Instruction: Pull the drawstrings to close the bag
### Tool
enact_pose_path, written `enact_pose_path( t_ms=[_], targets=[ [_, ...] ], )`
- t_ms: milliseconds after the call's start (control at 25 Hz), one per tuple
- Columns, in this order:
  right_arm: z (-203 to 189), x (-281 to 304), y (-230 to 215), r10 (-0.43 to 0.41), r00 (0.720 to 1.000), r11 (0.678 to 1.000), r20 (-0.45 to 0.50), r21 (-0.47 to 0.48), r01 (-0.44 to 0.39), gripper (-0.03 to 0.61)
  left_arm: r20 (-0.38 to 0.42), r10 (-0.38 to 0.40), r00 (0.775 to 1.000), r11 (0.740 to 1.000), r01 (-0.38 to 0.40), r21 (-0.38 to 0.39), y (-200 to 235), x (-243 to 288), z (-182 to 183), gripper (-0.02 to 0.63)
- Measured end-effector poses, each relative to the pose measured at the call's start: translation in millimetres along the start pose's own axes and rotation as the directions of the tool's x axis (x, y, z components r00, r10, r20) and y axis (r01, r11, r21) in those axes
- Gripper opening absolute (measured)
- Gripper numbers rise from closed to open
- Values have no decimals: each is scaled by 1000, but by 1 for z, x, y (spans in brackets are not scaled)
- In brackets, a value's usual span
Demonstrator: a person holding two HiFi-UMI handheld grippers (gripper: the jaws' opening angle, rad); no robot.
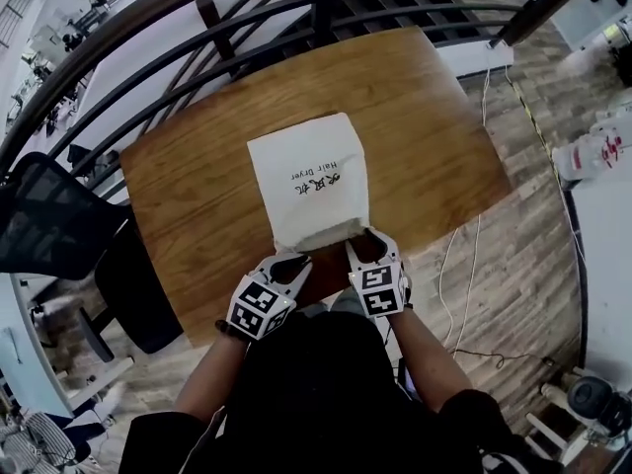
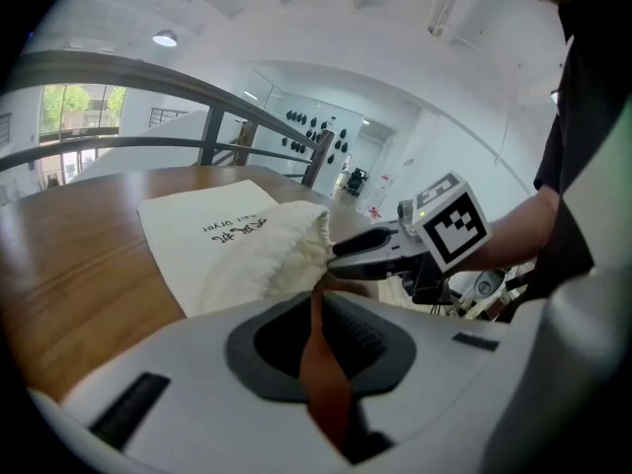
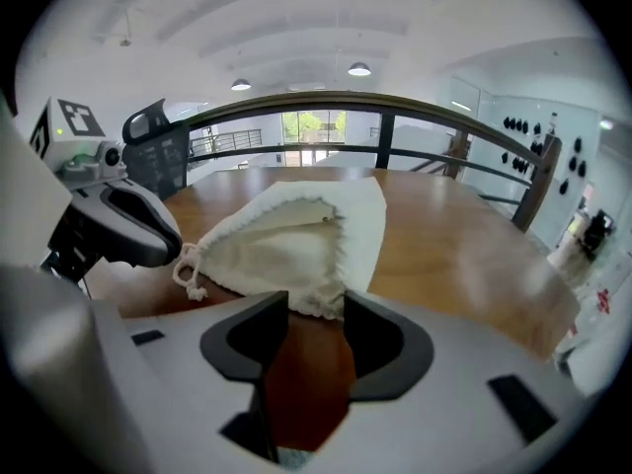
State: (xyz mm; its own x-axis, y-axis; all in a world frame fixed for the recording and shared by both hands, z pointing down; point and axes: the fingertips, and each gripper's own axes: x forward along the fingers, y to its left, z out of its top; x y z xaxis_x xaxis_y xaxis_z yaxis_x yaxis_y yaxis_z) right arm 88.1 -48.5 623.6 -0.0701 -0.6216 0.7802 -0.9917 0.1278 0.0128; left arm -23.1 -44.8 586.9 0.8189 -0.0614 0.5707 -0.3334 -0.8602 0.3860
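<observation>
A white cloth drawstring bag point(image 1: 306, 181) printed "Hair Dryer" lies flat on the wooden table point(image 1: 178, 196), its gathered mouth toward me. My left gripper point(image 1: 292, 262) is shut at the mouth's left corner. A knotted drawstring end point(image 3: 188, 273) hangs right at its fingertip point(image 3: 163, 245); whether the string is pinched I cannot tell. In the left gripper view only a thin slit shows between the jaws point(image 2: 318, 299), and the bag point(image 2: 227, 240) lies just beyond. My right gripper point(image 1: 367, 248) is open at the mouth's right corner, with the frilled rim point(image 3: 318, 302) lying between its jaw tips, unpressed.
A black mesh chair point(image 1: 59, 215) stands left of the table. A dark curved railing point(image 1: 247, 28) runs behind the far edge. Cables point(image 1: 464, 265) trail over the wood floor on the right, near white equipment point(image 1: 592, 151). The table's near edge is right under my grippers.
</observation>
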Motion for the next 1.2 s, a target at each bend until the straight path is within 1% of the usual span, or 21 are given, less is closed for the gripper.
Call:
enact_pose_path(
  t_ms=[40, 120, 240, 400, 560, 640, 760, 840, 920, 1000, 1040, 1080, 1120, 1160, 1200],
  targets=[
    [2, 3, 0, 0, 1000, 1000, 0, 30, 0, 195, -3, -1, 1000, 1000, 1, -6, 1, -1, 0, 26],
    [6, 10, -3, -9, 1000, 996, 4, 87, 8, 215, -9, 0, 1000, 1000, 0, -15, 5, -2, -2, 26],
    [8, 18, -14, -26, 1000, 985, 4, 169, 25, 216, -21, 3, 1000, 1000, -4, -23, 7, -4, -4, 26],
    [7, 23, -30, -19, 1000, 951, -4, 309, 19, 218, -26, 4, 1000, 1000, -5, -29, 6, -5, -5, 26],
    [10, 29, -43, -6, 1000, 928, -14, 372, 10, 215, -21, 1, 1000, 1000, -2, -30, 8, -4, -2, 26],
    [11, 29, -47, 3, 1000, 917, -22, 400, 7, 186, -20, -1, 1000, 999, 0, -33, 8, -4, -1, 26],
    [8, 34, -51, 14, 1000, 895, -18, 446, -5, 170, -25, 0, 1000, 999, 0, -36, 9, -4, -2, 26],
    [5, 40, -55, 20, 1000, 870, -9, 492, -13, 148, -26, 2, 1000, 999, -3, -41, 10, -4, -2, 26],
    [7, 37, -58, 31, 999, 844, -22, 536, -15, 98, -28, 5, 1000, 999, -6, -48, 11, -3, -3, 26],
    [9, 32, -59, 64, 998, 817, -12, 575, -46, 81, -28, 7, 1000, 999, -9, -54, 11, -1, -3, 26],
    [8, 30, -60, 81, 997, 805, 3, 589, -67, 61, -27, 9, 1000, 998, -10, -57, 11, -1, -2, 26],
    [8, 28, -61, 95, 995, 797, 20, 597, -89, 55, -26, 11, 1000, 998, -12, -60, 12, 0, -2, 26],
    [6, 27, -61, 105, 994, 794, 34, 598, -104, 51, -25, 14, 1000, 998, -16, -62, 12, 1, -1, 26],
    [5, 25, -62, 107, 993, 798, 42, 592, -111, 48, -25, 19, 999, 998, -21, -63, 13, 2, -1, 26],
    [4, 23, -63, 104, 994, 808, 45, 578, -111, 44, -27, 26, 999, 998, -28, -62, 15, 3, -1, 26]
  ],
)
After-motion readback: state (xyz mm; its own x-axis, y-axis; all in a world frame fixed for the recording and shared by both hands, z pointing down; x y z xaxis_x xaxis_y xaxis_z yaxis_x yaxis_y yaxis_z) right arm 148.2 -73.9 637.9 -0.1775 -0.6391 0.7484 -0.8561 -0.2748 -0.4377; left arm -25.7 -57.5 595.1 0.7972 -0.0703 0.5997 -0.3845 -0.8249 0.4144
